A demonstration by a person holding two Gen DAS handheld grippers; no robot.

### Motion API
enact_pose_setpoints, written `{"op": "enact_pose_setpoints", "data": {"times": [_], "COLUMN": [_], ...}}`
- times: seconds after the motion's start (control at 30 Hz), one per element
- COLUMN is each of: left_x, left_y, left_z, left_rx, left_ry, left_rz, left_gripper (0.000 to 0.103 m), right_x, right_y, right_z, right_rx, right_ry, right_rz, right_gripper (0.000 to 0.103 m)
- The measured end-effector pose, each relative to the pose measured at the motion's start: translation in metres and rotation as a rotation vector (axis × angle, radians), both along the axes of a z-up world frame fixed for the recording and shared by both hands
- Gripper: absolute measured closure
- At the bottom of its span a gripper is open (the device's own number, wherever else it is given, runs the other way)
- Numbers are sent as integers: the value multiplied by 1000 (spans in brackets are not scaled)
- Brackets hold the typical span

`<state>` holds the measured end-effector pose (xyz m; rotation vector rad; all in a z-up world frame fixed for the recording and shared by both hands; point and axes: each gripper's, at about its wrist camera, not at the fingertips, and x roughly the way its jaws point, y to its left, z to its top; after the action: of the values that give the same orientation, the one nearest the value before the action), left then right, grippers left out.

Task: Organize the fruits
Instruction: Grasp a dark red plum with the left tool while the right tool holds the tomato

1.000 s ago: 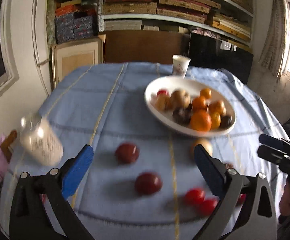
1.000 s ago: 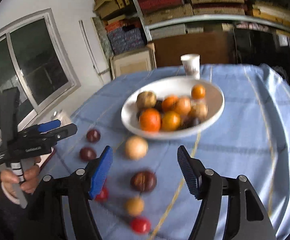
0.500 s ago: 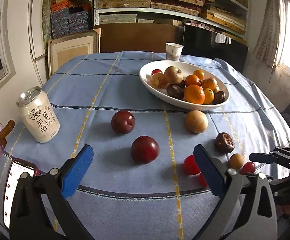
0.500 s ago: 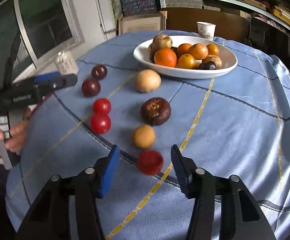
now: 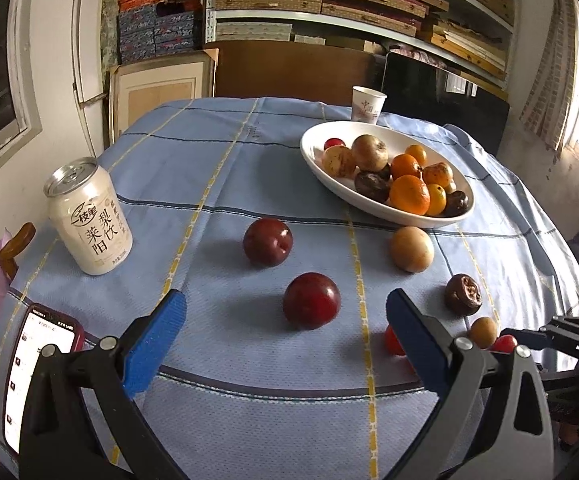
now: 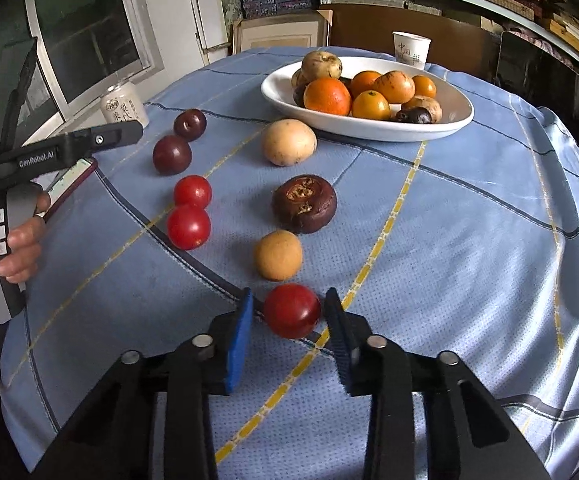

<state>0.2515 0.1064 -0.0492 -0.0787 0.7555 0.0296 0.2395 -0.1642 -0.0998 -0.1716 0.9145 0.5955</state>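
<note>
A small red tomato (image 6: 291, 311) lies on the blue cloth between the pads of my right gripper (image 6: 289, 308). Its jaws are closing, with a thin gap still showing on the left side. Beyond it lie a tan round fruit (image 6: 278, 255), a dark brown fruit (image 6: 303, 203), two more tomatoes (image 6: 188, 226) and a pale fruit (image 6: 288, 142). The white bowl (image 6: 449, 120) holds oranges and other fruit. My left gripper (image 5: 285, 304) is open, hovering just short of a dark red plum (image 5: 311, 300); a second plum (image 5: 267, 241) lies behind it.
A drink can (image 5: 89, 220) stands at the left of the table and a phone (image 5: 29, 376) lies at its near left edge. A paper cup (image 5: 367, 105) stands behind the bowl. The cloth-covered table (image 5: 217, 168) drops off close in front; shelves fill the back wall.
My right gripper dropped towards the near tomato and narrowed its jaws around it. The left gripper's view steadied and edged closer to the near plum, still open.
</note>
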Motion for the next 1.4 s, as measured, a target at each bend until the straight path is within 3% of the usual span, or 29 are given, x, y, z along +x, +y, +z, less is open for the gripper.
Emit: {"op": "enact_pose_setpoints", "data": {"times": [0.07,0.3,0.47,0.53,0.6,0.77,1.0,1.17,1.4], "left_x": [0,2,3,5,11,25,35,41,46], "left_y": [1,-2,-11,-14,-16,-7,-1,-7,-10], "left_z": [-1,-4,-7,-9,-13,-21,-31,-34,-40], "left_rx": [-5,-12,16,28,17,-33,-74,-54,-55], "left_ry": [1,9,9,14,34,70,116,128,151], "left_rz": [2,-13,-43,-49,-65,-36,-19,-33,-40], "left_gripper": [5,5,5,11,27,40,46,47,55], "right_x": [0,9,14,16,17,17,17,16,16], "right_y": [-1,-29,-42,-43,-44,-44,-44,-45,-45], "right_z": [0,14,19,18,18,18,18,18,18], "right_rx": [3,197,234,238,237,231,229,230,230], "right_ry": [0,28,21,26,27,19,18,20,18], "right_rz": [-4,-71,-133,-144,-150,-154,-156,-157,-156], "right_gripper": [77,78,78,78,78,77,77,77,77]}}
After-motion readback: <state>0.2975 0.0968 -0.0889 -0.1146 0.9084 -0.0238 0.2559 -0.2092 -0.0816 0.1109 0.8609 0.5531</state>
